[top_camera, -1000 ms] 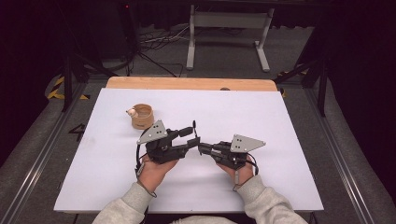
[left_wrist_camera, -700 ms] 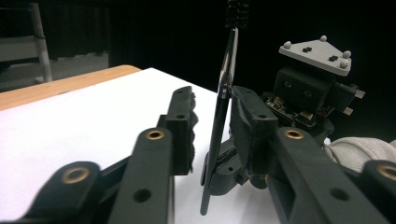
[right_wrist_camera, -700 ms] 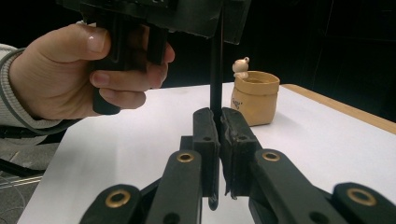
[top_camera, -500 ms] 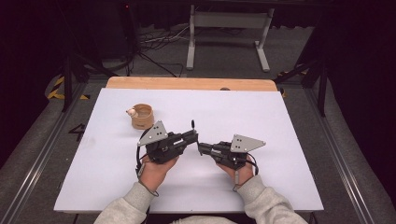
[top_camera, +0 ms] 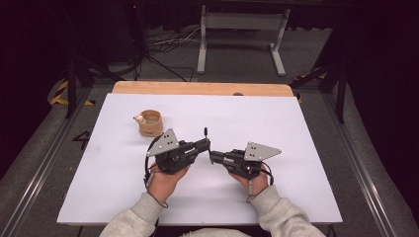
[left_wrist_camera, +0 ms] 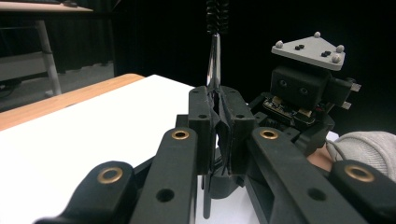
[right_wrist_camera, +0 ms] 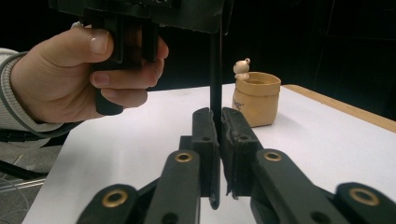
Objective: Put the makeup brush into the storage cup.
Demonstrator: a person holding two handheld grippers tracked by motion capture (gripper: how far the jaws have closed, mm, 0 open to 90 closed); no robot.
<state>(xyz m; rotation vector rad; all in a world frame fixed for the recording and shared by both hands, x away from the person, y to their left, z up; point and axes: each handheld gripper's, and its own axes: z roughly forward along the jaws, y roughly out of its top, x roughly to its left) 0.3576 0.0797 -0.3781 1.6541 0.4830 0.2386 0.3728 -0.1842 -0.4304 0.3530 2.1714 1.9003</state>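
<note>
Two grippers met over the middle of the white bench (top_camera: 276, 123), both on one thin wand. The left gripper (left_wrist_camera: 218, 119) had just been closing, and its jaws were pinched on the wand's silvery stem (left_wrist_camera: 214, 65), which rose upright above them to a black bristle brush (left_wrist_camera: 218, 16) at the top. The right gripper (right_wrist_camera: 218, 135) held its jaws nearly together around the dark lower shaft (right_wrist_camera: 215, 74) of the same wand; they had just been easing apart, and whether the pads were pressing on the shaft could not be told. In the high view the two grippers stood nose to nose, the left gripper (top_camera: 203, 144) beside the right gripper (top_camera: 213, 156), each in a hand with a grey sleeve. A tan ceramic cup (top_camera: 150, 123) with a small figure on its rim stood apart, beyond the left hand (top_camera: 163, 180).
</note>
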